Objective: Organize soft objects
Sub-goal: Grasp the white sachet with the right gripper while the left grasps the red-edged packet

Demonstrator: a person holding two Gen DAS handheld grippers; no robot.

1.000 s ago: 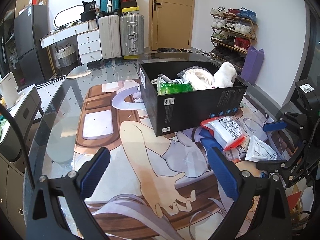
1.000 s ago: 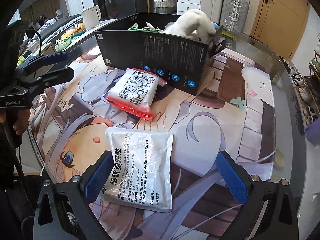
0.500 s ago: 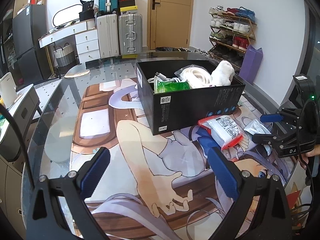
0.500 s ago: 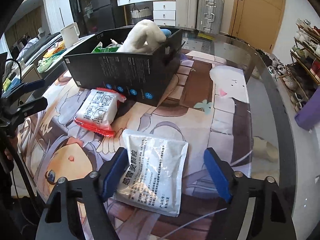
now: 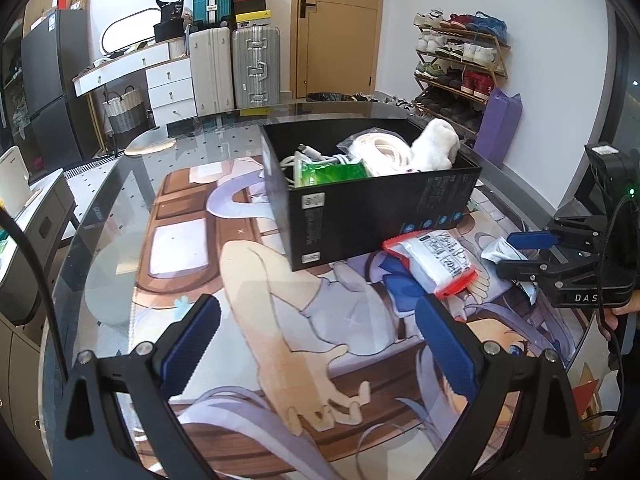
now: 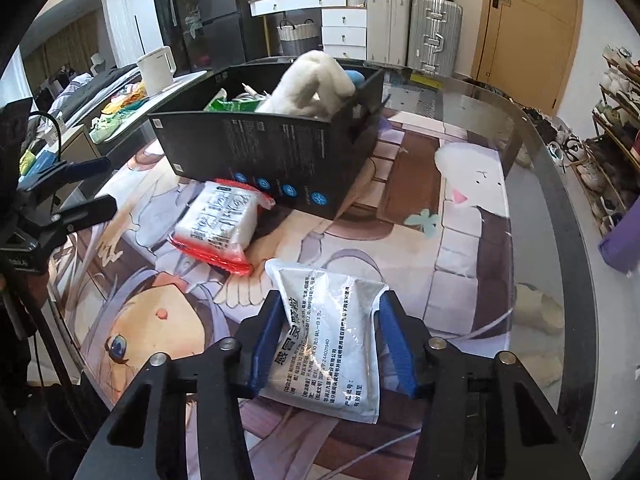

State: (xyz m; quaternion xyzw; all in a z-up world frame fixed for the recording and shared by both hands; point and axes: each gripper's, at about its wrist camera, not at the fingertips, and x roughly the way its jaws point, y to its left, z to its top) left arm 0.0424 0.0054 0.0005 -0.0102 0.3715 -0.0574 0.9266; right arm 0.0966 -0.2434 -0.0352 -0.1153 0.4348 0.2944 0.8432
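A silver medicine pouch lies on the printed table mat, and the blue pads of my right gripper are closing on its two long edges, so the foil buckles between them. From the left wrist view that gripper pinches the pouch at the far right. A red-and-white packet rests against the black box. The box holds a white plush, a green bag and coiled cords. My left gripper hangs open over bare mat, holding nothing.
The round glass table's dark rim curves along the right. A white kettle stands on a side cabinet beyond the box. Suitcases and a shoe rack line the walls. A hand holds the right gripper's handle.
The right gripper's jaws have narrowed from wide open until they press the silver pouch, and it has shifted over the pouch. The left gripper has kept still.
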